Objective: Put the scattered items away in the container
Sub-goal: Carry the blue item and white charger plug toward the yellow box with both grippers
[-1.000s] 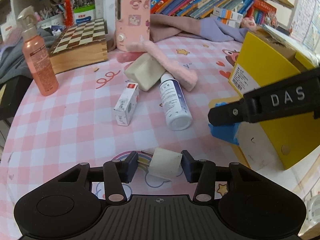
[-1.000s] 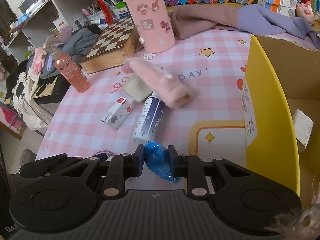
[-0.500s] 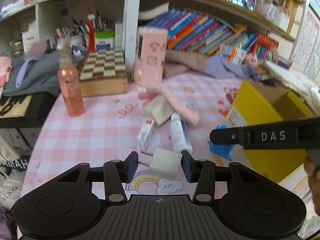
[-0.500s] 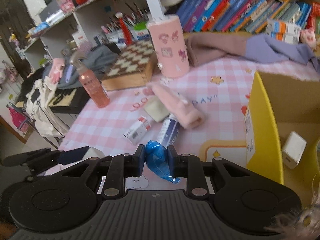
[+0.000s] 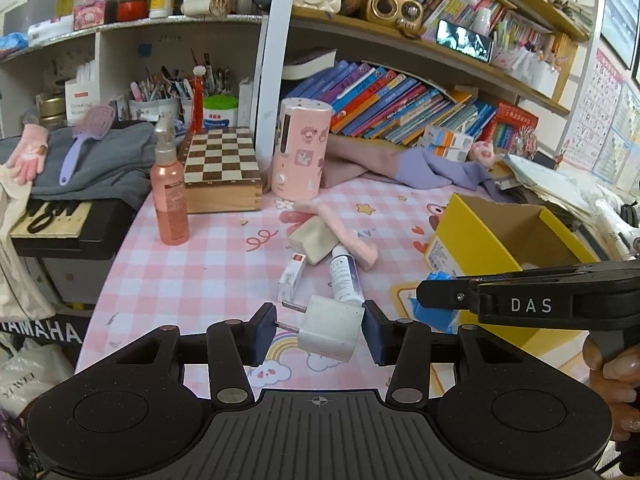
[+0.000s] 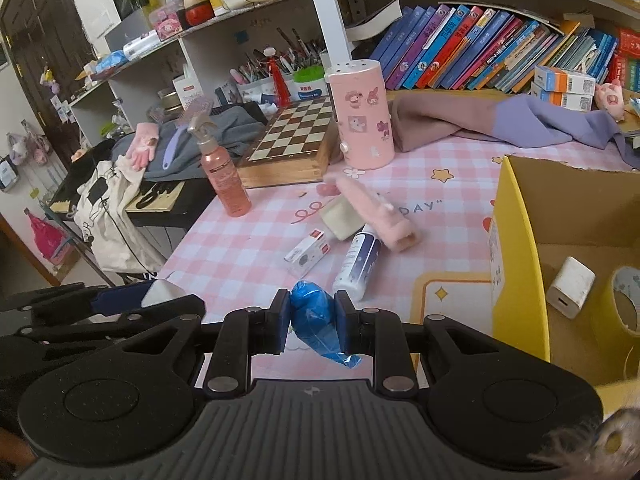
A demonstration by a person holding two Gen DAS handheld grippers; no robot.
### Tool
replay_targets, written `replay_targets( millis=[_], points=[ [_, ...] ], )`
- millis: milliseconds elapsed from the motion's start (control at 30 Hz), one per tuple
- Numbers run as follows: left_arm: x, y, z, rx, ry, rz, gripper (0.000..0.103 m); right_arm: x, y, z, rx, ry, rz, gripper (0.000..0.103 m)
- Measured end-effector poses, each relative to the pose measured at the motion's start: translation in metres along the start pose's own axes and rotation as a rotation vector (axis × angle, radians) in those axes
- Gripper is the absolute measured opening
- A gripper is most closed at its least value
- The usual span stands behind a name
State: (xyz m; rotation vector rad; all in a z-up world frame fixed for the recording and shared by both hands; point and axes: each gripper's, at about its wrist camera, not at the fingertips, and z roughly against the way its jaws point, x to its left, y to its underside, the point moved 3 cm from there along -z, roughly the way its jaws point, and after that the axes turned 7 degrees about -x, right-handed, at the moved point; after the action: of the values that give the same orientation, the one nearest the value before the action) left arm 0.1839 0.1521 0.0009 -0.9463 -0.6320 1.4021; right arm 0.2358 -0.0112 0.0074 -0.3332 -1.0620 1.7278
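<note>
My left gripper point(image 5: 319, 334) is shut on a white plug charger point(image 5: 329, 333), held above the pink checked table with its prongs pointing left. My right gripper point(image 6: 311, 320) is shut on a crumpled blue bag point(image 6: 316, 318); it shows from the side in the left wrist view point(image 5: 434, 304). The yellow cardboard box point(image 6: 516, 248) stands to the right, holding another white charger point(image 6: 571, 286) and a tape roll point(image 6: 624, 300). On the table lie a white bottle point(image 6: 358, 262), a small red-and-white box point(image 6: 308, 251), a pink fuzzy sock point(image 6: 376, 214) and a beige block point(image 6: 340, 218).
A pink spray bottle point(image 5: 170, 200), a wooden chessboard box point(image 5: 222, 172) and a pink cylinder point(image 5: 300, 148) stand at the table's back. Cloths point(image 6: 500, 120) and bookshelves lie behind. A keyboard point(image 5: 56, 220) with clothes sits off the table's left edge.
Both grippers have risen and pulled back from the table with their items still held. The view now takes in more shelves, and the box interior shows in the right wrist view.
</note>
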Motion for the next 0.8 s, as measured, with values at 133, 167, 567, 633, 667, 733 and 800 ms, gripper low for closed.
replay_targets(
  millis=[133, 167, 567, 633, 667, 733, 800],
  points=[
    [-0.001, 0.004, 0.021, -0.017, -0.004, 0.002, 0.045, 0.005, 0.009, 0.014, -0.007, -0.005, -0.013, 0.022],
    [-0.002, 0.007, 0.026, -0.018, -0.005, 0.004, 0.045, 0.007, 0.011, 0.017, -0.009, -0.007, -0.016, 0.022],
    [-0.008, 0.027, 0.067, -0.028, 0.016, 0.007, 0.045, 0.031, 0.04, 0.054, -0.02, -0.012, 0.003, 0.022],
    [-0.01, 0.029, 0.072, -0.031, 0.023, 0.002, 0.045, 0.033, 0.045, 0.061, -0.025, -0.004, 0.001, 0.022],
    [-0.011, 0.031, 0.075, -0.031, 0.028, -0.001, 0.045, 0.034, 0.048, 0.065, -0.027, 0.0, -0.001, 0.022],
    [-0.015, 0.034, 0.08, -0.032, 0.04, -0.009, 0.045, 0.035, 0.054, 0.072, -0.031, 0.009, -0.007, 0.022],
    [-0.018, 0.038, 0.086, -0.034, 0.05, -0.019, 0.045, 0.036, 0.06, 0.078, -0.032, 0.017, -0.014, 0.022]
  ],
)
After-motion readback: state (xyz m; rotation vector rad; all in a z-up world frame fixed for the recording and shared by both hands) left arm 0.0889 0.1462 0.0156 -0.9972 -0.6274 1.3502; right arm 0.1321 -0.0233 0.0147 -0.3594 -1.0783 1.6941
